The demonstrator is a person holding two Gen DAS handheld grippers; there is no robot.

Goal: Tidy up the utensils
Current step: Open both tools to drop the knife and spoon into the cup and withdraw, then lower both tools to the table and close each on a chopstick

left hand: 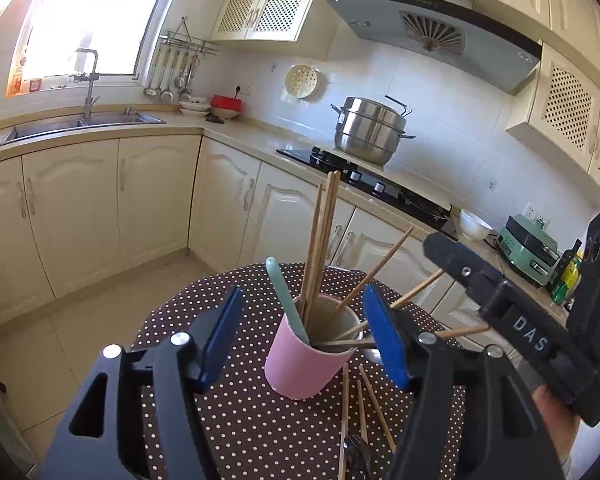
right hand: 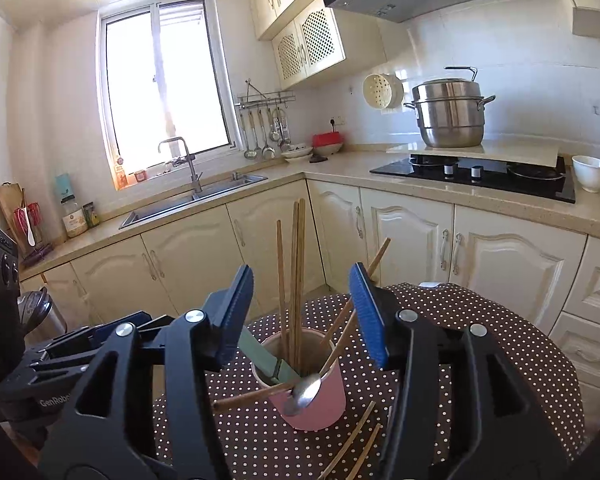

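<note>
A pink cup (left hand: 300,364) stands on the round polka-dot table (left hand: 240,420); it also shows in the right wrist view (right hand: 320,400). It holds several wooden chopsticks (left hand: 320,240), a pale green utensil (left hand: 284,296) and a metal spoon (right hand: 304,394) that leans over its rim. Loose chopsticks (left hand: 360,404) lie on the cloth by the cup; they also show in the right wrist view (right hand: 356,440). My left gripper (left hand: 304,336) is open, its pads on either side of the cup. My right gripper (right hand: 300,316) is open and empty above the cup.
Cream cabinets and a counter run behind the table, with a sink (right hand: 192,200), a black hob (right hand: 476,176), a steel steamer pot (right hand: 448,116) and a white bowl (right hand: 590,172). A dark utensil (left hand: 356,456) lies at the table's near edge.
</note>
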